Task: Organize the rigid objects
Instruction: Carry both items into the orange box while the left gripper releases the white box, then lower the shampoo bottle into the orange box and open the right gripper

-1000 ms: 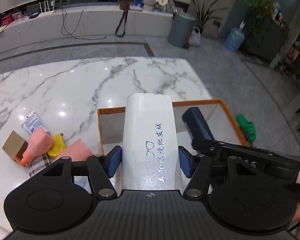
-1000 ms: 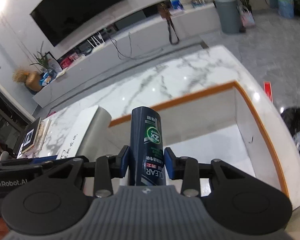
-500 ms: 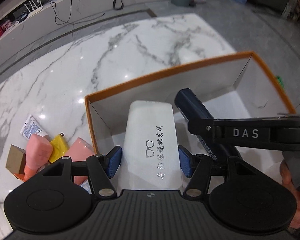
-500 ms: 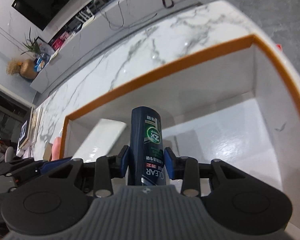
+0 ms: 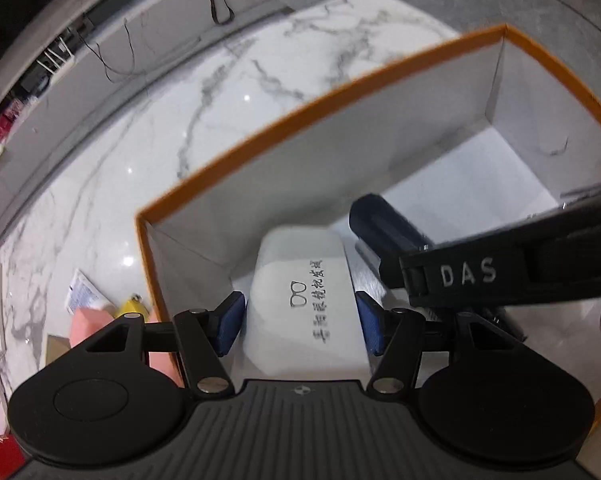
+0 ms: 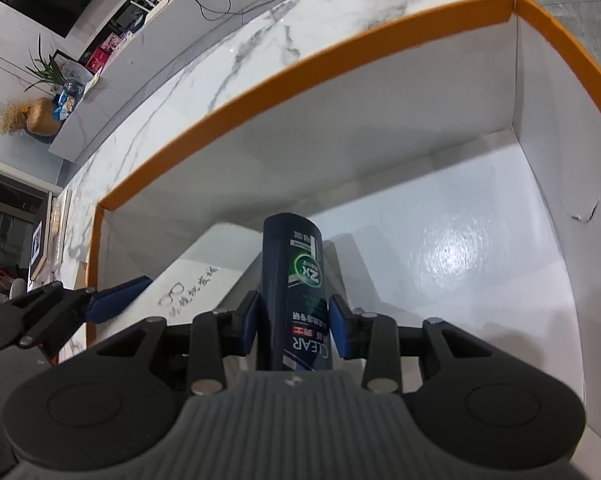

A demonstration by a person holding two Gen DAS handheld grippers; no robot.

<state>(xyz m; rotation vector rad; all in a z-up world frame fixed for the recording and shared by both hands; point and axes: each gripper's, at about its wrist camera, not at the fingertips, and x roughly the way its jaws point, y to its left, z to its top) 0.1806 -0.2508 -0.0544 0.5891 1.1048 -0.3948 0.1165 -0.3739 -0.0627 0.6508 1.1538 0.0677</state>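
White case [image 5: 304,300] (gripped) inside box [image 5: 300,120]

Light was dim and cool, falling from overhead. Small ceiling-lamp reflections dotted the glossy white marble tabletop [image 5: 228,120], and a broad patch of glare lay on the shiny white floor of the orange-rimmed cardboard box [image 6: 452,248]. Soft shadows pooled along the box's inner walls. Fisheye distortion bent the box's rim into curves, and the frame corners went black. The box's edges and the far room looked slightly smeared and soft.
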